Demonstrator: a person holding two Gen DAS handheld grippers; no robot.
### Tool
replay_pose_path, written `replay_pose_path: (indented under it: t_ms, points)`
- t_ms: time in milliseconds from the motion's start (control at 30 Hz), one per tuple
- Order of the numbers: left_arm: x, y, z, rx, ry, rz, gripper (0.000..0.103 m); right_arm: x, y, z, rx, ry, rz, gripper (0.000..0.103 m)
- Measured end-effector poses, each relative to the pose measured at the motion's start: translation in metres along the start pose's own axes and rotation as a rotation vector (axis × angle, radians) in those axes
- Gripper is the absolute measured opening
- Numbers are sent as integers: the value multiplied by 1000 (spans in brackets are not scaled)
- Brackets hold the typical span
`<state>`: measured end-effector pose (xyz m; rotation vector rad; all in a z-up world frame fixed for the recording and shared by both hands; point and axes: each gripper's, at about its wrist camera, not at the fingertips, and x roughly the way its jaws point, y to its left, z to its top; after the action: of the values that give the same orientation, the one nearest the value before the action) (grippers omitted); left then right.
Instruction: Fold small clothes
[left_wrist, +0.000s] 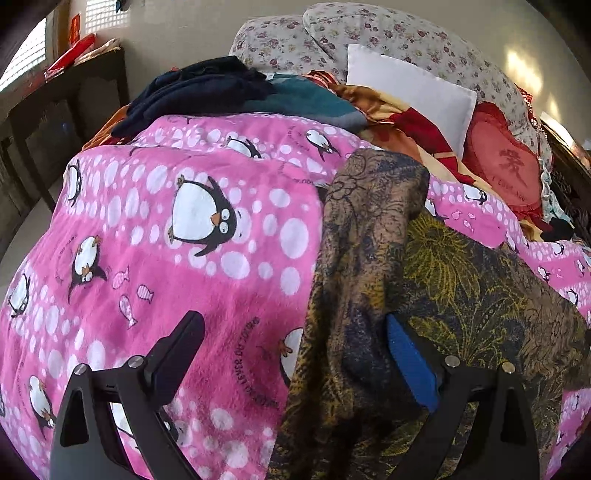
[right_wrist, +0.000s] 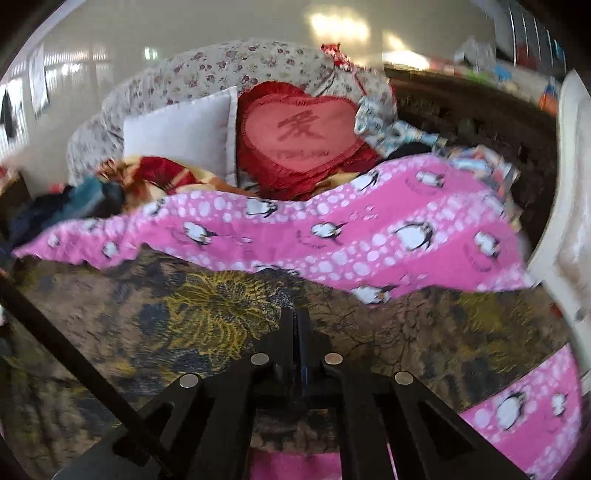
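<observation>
A brown, yellow and dark blue patterned garment (left_wrist: 436, 280) lies on a pink penguin blanket (left_wrist: 177, 236) on a bed. One edge of it is folded over in a raised ridge. My left gripper (left_wrist: 295, 332) is open, its jaws wide apart: the left finger is over the blanket and the blue-padded right finger (left_wrist: 410, 362) touches the garment's fold. In the right wrist view the same garment (right_wrist: 207, 306) spreads below my right gripper (right_wrist: 297, 321), whose jaws are together on the cloth. That view is blurred.
Behind the blanket are a white pillow (left_wrist: 413, 88), a red heart cushion (right_wrist: 306, 136), floral pillows (left_wrist: 369, 33) and a pile of dark blue and teal clothes (left_wrist: 221, 92). A dark wooden table (left_wrist: 62, 96) stands left of the bed. A white chair (right_wrist: 569, 206) is at the right.
</observation>
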<state>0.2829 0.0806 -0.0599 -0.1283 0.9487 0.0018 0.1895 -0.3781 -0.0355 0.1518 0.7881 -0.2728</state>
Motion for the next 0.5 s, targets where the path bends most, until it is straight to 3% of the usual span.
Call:
replay_pose_path:
  t_ms: [67,133,200,267,367,467,500]
  points:
    - [-3,-2,1,8,-19,26,97,-3,4,-1,-13,-8,17,2]
    - [-7,-2,4,29,-75,115,97,-12,-2,-4,43,-14,56,8]
    - [-2,6,9,20,-63,159,97,-18,-9,-8,92,-6,107,34]
    - [1,22,13,-37,-34,155,97,-27,-18,-17,90,3,142,44]
    - [-10,35,12,-66,-49,138,97,-45,-35,-28,52,-21,74,46]
    - [-22,31,8,-58,-59,88,97,-60,-79,-41,111,-34,21,65]
    - [-26,26,7,-49,-62,71,97,-62,-96,-45,139,-30,-1,65]
